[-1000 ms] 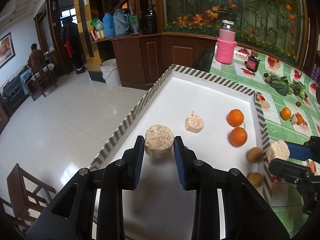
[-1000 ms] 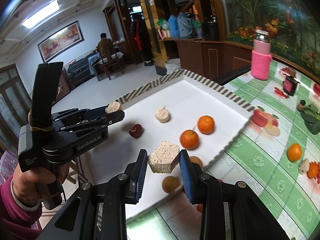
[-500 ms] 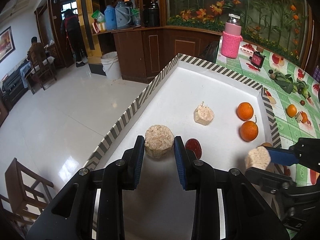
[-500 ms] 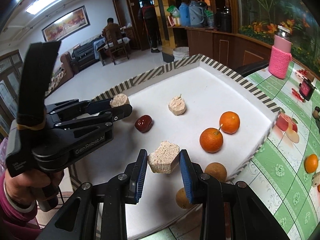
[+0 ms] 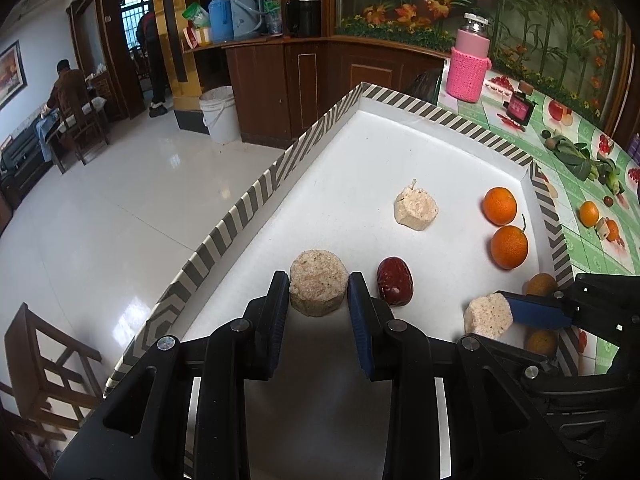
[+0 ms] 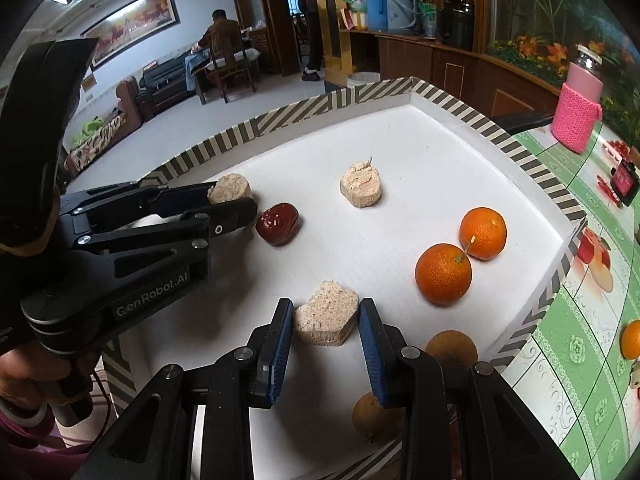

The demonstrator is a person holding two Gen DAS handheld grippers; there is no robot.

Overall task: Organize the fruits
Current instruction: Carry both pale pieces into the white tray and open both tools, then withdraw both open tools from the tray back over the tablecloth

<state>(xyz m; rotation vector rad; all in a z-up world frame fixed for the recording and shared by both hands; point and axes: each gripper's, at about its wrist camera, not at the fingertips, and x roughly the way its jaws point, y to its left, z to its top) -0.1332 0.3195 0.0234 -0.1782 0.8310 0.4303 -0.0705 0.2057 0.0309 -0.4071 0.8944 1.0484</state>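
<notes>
While both hands have sunk toward the white tray (image 5: 400, 152), the left gripper (image 5: 318, 294) and right gripper (image 6: 326, 322) keep their jaws clamped on pale fruit chunks near its front edge, likely about to set them down.

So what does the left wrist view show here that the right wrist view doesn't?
Left only: the white bucket on the floor and the greens on the tablecloth. Right only: the hand holding the left gripper and the framed painting. Both: the striped tray, red date, two oranges, and each gripper clamping a beige chunk.
</notes>
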